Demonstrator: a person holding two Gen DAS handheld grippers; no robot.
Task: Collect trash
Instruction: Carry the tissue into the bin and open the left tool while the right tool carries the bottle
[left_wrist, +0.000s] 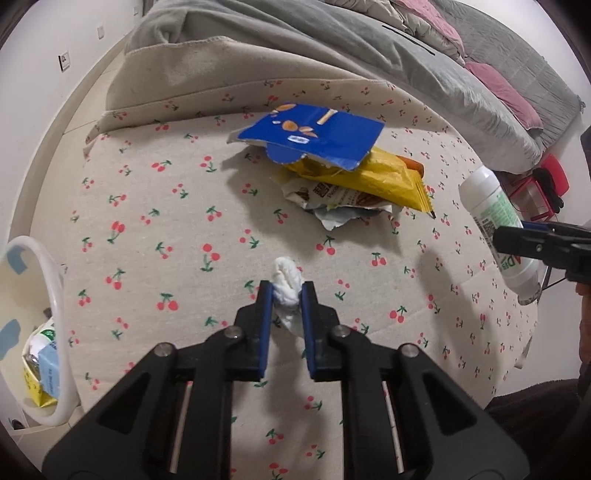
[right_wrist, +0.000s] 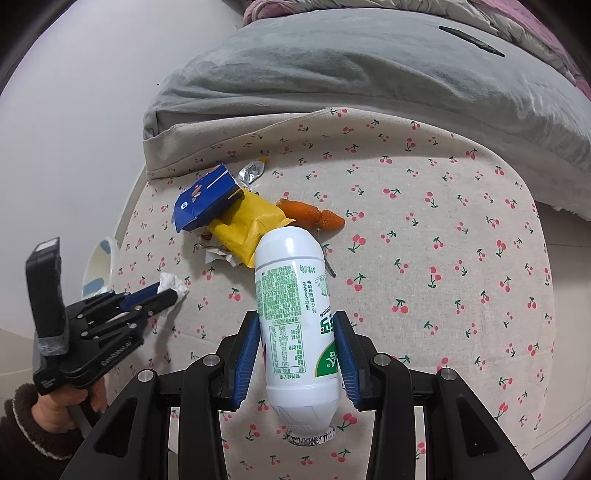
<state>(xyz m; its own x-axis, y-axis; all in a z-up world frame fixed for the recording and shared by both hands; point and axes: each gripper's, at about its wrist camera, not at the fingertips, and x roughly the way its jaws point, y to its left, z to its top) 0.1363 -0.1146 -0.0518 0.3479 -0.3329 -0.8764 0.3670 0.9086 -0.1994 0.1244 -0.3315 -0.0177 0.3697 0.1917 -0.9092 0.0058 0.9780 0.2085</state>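
My left gripper (left_wrist: 287, 291) is shut on a crumpled white tissue (left_wrist: 285, 284) above the cherry-print bed sheet (left_wrist: 166, 206); it also shows in the right wrist view (right_wrist: 168, 291) with the tissue (right_wrist: 171, 282). My right gripper (right_wrist: 297, 325) is shut on a white plastic bottle with a green label (right_wrist: 295, 321), held lengthwise with its cap toward the camera; the bottle also shows in the left wrist view (left_wrist: 498, 229). A pile of trash lies ahead: a blue snack box (left_wrist: 314, 134), a yellow wrapper (left_wrist: 365, 177) and torn printed paper (left_wrist: 332, 203).
A white bin (left_wrist: 48, 317) with cartons inside stands left of the bed, also in the right wrist view (right_wrist: 99, 266). An orange carrot-like piece (right_wrist: 310, 214) and a silver foil scrap (right_wrist: 251, 171) lie by the pile. A grey blanket (right_wrist: 332, 74) covers the far bed.
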